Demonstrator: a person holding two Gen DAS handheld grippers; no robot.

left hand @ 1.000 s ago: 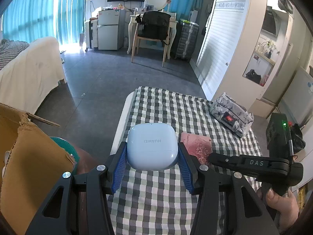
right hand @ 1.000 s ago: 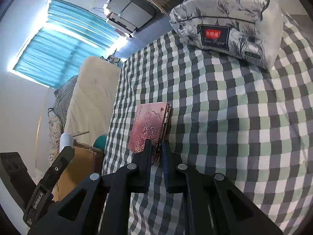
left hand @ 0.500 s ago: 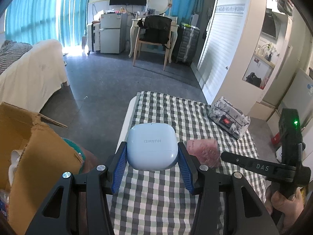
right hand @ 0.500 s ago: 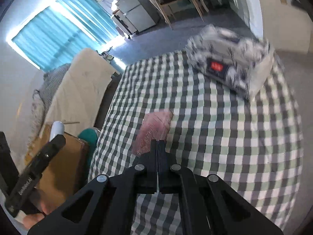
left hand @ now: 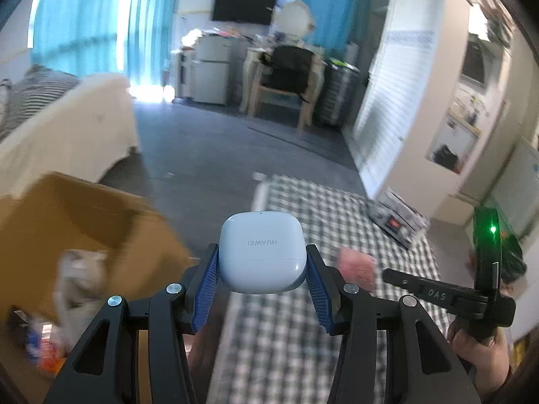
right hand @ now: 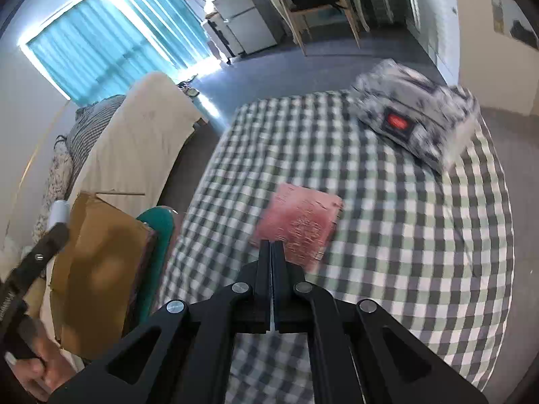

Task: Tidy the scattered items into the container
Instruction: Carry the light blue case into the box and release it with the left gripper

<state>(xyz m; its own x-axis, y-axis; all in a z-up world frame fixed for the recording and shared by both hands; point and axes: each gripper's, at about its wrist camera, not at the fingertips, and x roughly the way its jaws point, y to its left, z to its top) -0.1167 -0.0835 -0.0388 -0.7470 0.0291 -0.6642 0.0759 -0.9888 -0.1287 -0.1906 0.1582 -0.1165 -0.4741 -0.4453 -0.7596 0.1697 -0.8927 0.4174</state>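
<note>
A pale blue earbud case (left hand: pixel 262 252) hangs over the table's left edge, and my left gripper (left hand: pixel 262 252) is shut on its sides. The open cardboard box (left hand: pixel 84 219) stands just to its lower left, with blurred items inside. My right gripper (right hand: pixel 271 244) is shut, its tips pinching the near edge of a flat pink rose-patterned wallet (right hand: pixel 299 222), which is lifted off the checked cloth (right hand: pixel 404 269). In the left wrist view the wallet (left hand: pixel 357 266) hangs at the right gripper's (left hand: pixel 387 272) tip. The box (right hand: pixel 101 262) stands left of the table in the right wrist view.
A flower-printed tissue pack (right hand: pixel 414 124) lies at the table's far right corner. A teal round stool (right hand: pixel 158 232) is wedged between box and table. A cream-covered bed (right hand: pixel 134 141) stands behind the box. A hand (left hand: pixel 478 346) holds the right gripper's handle.
The right gripper's jaws closed on the wallet's edge and lifted it off the cloth. The left gripper rose and swung left with the earbud case, bringing the box into fuller view.
</note>
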